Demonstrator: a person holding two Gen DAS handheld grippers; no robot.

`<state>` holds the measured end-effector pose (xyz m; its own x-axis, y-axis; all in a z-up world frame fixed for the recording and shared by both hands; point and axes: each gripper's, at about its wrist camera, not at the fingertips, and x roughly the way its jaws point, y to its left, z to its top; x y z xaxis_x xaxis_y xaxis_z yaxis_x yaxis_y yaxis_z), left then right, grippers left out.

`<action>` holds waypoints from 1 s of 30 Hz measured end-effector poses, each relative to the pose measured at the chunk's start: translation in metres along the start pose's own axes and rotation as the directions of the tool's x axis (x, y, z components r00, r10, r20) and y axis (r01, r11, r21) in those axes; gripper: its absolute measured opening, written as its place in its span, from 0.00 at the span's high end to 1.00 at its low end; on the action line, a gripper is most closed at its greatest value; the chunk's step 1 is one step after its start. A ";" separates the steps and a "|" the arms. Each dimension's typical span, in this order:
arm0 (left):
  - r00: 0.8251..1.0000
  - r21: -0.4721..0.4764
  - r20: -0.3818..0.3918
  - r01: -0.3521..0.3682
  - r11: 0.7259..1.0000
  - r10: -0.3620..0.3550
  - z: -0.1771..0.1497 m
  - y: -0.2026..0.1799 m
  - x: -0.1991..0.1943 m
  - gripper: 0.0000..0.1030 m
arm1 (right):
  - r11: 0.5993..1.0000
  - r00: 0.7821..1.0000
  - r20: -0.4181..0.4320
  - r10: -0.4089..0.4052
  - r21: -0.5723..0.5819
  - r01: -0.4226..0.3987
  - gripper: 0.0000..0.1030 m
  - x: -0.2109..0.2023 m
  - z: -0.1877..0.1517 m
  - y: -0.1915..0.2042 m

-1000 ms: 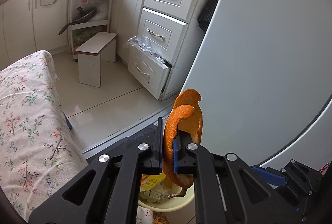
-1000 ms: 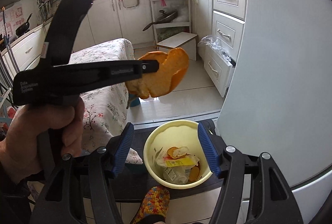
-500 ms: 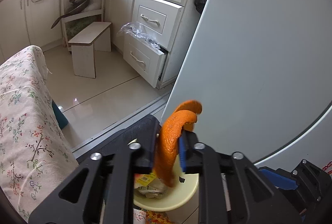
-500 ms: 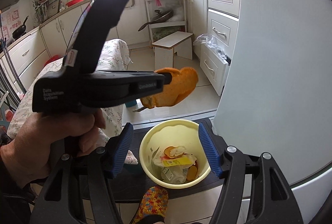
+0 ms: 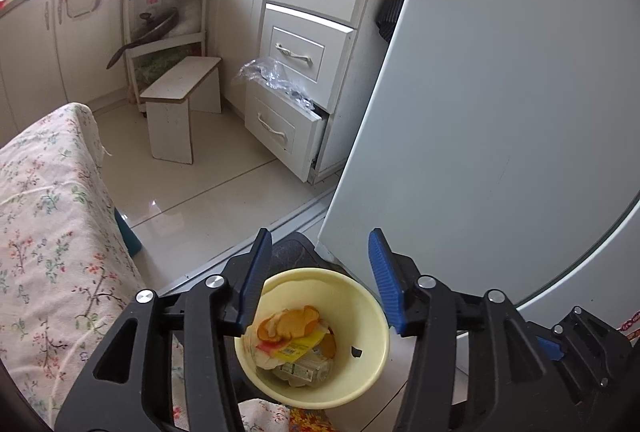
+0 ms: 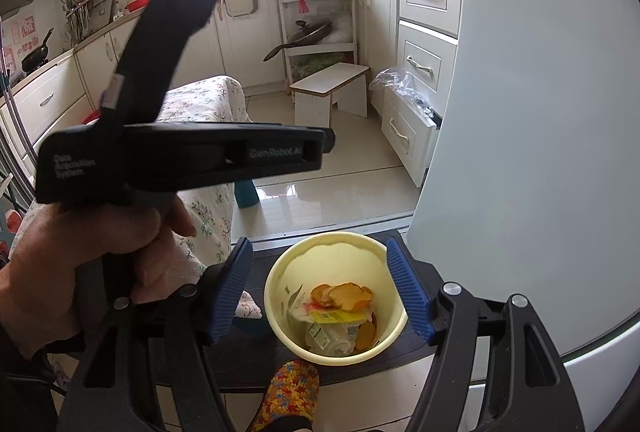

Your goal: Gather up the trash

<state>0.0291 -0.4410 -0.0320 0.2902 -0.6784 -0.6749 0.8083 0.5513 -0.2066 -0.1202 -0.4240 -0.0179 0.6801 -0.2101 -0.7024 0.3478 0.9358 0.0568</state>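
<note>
A curled orange peel (image 5: 294,322) lies on top of wrappers inside the pale yellow bin (image 5: 372,312) on the floor. My left gripper (image 5: 319,236) hovers above the bin; its jaws are opening and nothing is between the blue pads. In the right wrist view the same peel (image 6: 344,294) rests in the bin (image 6: 280,296), and the left gripper's black body (image 6: 180,152) crosses the picture, held by a hand (image 6: 80,252). My right gripper (image 6: 319,248) is open over the bin's rim, with nothing in it.
A white fridge door (image 5: 500,112) fills the right side, close to the bin. A floral cloth (image 5: 48,232) covers furniture on the left. A patterned slipper (image 6: 288,392) stands just in front of the bin. Beyond are a low stool (image 5: 176,112) and an open drawer (image 5: 280,136).
The left gripper's jaws have opened and the orange peel has dropped from them into the yellow bin. The right gripper has stayed where it was.
</note>
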 end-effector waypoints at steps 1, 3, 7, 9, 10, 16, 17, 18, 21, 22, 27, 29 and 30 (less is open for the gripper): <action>1.000 0.000 0.006 -0.004 1.000 0.004 0.000 0.000 -0.004 0.52 | 1.000 1.000 0.003 -0.002 -0.001 0.002 0.35 0.000 0.000 0.000; 1.000 0.001 0.016 -0.011 1.000 0.011 0.000 0.000 -0.011 0.50 | 1.000 1.000 0.012 -0.006 -0.001 0.006 0.35 -0.002 0.001 0.000; 0.999 -0.004 0.039 -0.028 1.000 0.028 0.003 0.002 -0.026 0.44 | 1.000 0.999 0.044 -0.030 0.000 0.030 0.31 -0.006 0.003 0.001; 0.998 -0.009 0.052 -0.038 0.999 0.039 0.004 0.003 -0.032 0.41 | 0.998 0.995 0.076 -0.066 0.001 0.066 0.27 -0.011 0.005 0.000; 0.997 -0.012 0.059 -0.042 0.999 0.042 0.005 0.004 -0.037 0.39 | 0.997 0.993 0.088 -0.076 0.003 0.076 0.26 -0.012 0.006 0.000; 0.993 -0.027 0.097 -0.065 0.997 0.068 0.004 0.007 -0.062 0.31 | 0.991 0.978 0.160 -0.135 0.019 0.134 0.20 -0.025 0.010 0.000; 0.992 -0.031 0.105 -0.072 0.997 0.075 0.003 0.008 -0.070 0.31 | 0.990 0.974 0.175 -0.143 0.022 0.141 0.18 -0.029 0.011 0.000; 0.991 -0.034 0.110 -0.076 0.997 0.079 0.004 0.008 -0.073 0.29 | 0.989 0.971 0.187 -0.149 0.025 0.147 0.17 -0.031 0.011 0.000; 0.987 -0.049 0.128 -0.087 0.995 0.093 0.003 0.012 -0.089 0.24 | 0.985 0.957 0.236 -0.169 0.028 0.168 0.12 -0.042 0.014 0.001; 0.986 -0.053 0.133 -0.091 0.994 0.097 0.002 0.012 -0.094 0.23 | 0.984 0.950 0.256 -0.179 0.027 0.178 0.12 -0.047 0.015 0.002; 0.978 -0.065 0.171 -0.110 0.992 0.120 0.000 0.013 -0.125 0.17 | 0.978 0.923 0.322 -0.208 0.036 0.208 0.08 -0.070 0.019 0.008; 0.971 -0.068 0.193 -0.130 0.989 0.141 -0.001 0.010 -0.140 0.14 | 0.977 0.914 0.345 -0.212 0.046 0.209 0.07 -0.083 0.020 0.009; 0.967 -0.068 0.204 -0.139 0.988 0.151 -0.002 0.009 -0.147 0.12 | 0.976 0.909 0.356 -0.216 0.049 0.212 0.07 -0.090 0.019 0.010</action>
<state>-0.0072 -0.3357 0.0637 0.5071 -0.6724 -0.5391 0.7232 0.6723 -0.1583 -0.1654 -0.4013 0.0591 0.7729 -0.4936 -0.3987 0.5156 0.8548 -0.0587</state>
